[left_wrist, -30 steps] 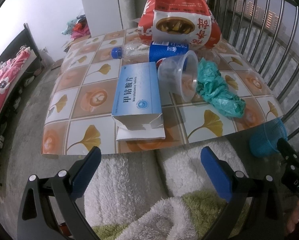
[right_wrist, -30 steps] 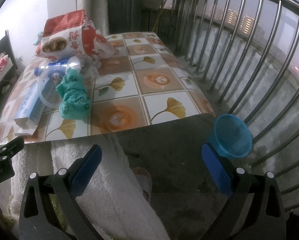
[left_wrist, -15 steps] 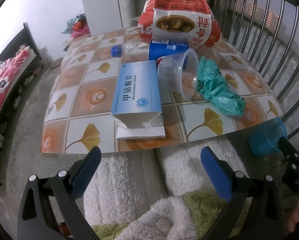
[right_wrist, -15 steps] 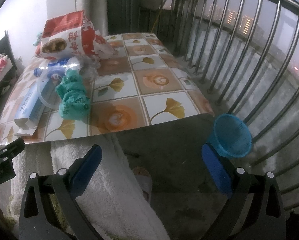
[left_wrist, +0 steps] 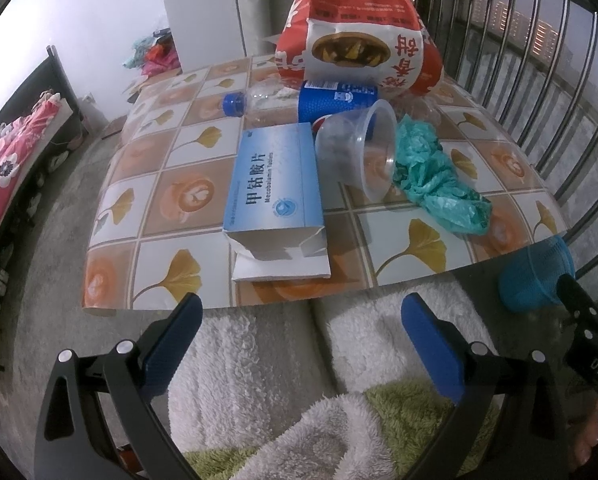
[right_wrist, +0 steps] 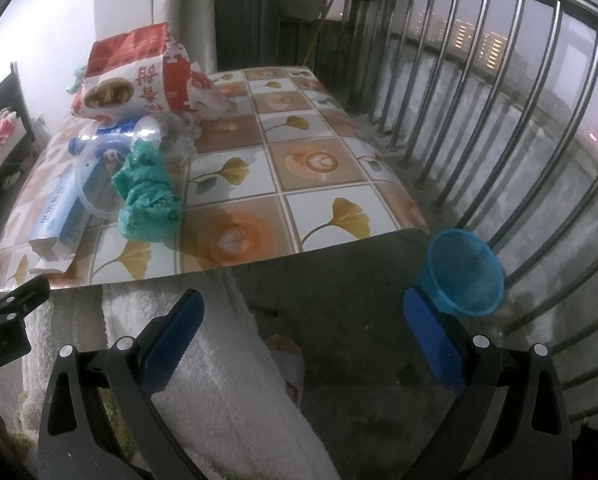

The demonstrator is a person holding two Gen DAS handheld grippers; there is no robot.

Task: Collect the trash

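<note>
Both claws, left (left_wrist: pixel 301 338) and right (right_wrist: pixel 305 330), are spread, holding nothing, short of the counter (left_wrist: pixel 147 208). On it lie a "Mecobalamin Tablets" box (left_wrist: pixel 273 178), a Pepsi bottle (left_wrist: pixel 331 98), a tub (left_wrist: pixel 359 152), a green bag (left_wrist: pixel 435 176) and a red snack bag (left_wrist: pixel 359 40).

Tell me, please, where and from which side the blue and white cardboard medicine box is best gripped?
Grip the blue and white cardboard medicine box across its two long sides, near the torn-open end that faces the table's near edge. It lies flat and lengthwise toward the open left gripper, so coming straight in from the near side probably works. The clear plastic tub crowds its far right side.
</note>
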